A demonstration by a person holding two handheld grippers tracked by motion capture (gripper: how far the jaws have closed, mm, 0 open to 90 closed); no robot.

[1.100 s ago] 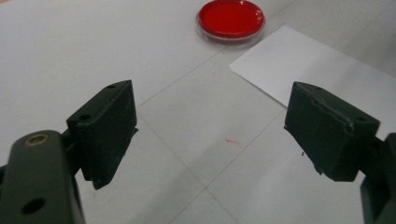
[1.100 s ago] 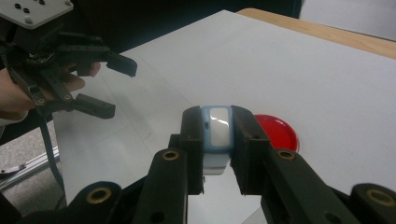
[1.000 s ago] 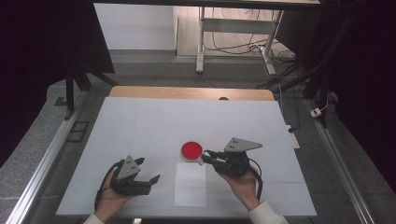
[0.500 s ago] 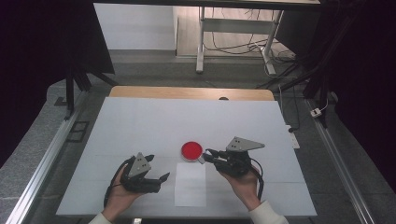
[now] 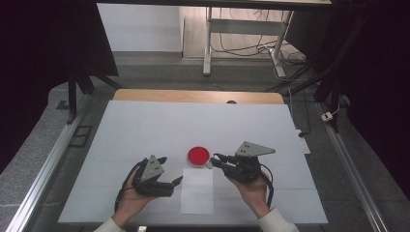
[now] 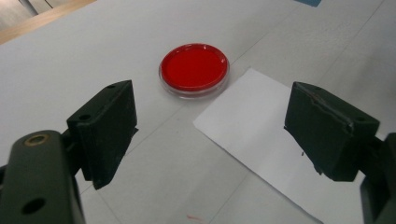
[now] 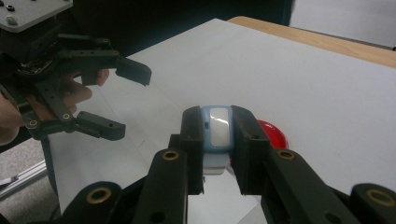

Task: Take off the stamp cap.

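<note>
Leftward and nearer the sheet of paper (image 5: 197,189) went my left gripper (image 6: 210,135), jaws wide and empty. My right gripper (image 7: 218,140) clamped a small blue stamp (image 7: 216,126) just beside the red ink pad (image 6: 194,69), long axis upright, face apparently down. I judged it best to lower it squarely onto the paper.

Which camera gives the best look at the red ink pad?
The left gripper view: the red ink pad lies whole and close, beyond the open jaws, by the white paper. The high view shows it small. In the right gripper view, only a red edge peeks past the jaws.
</note>
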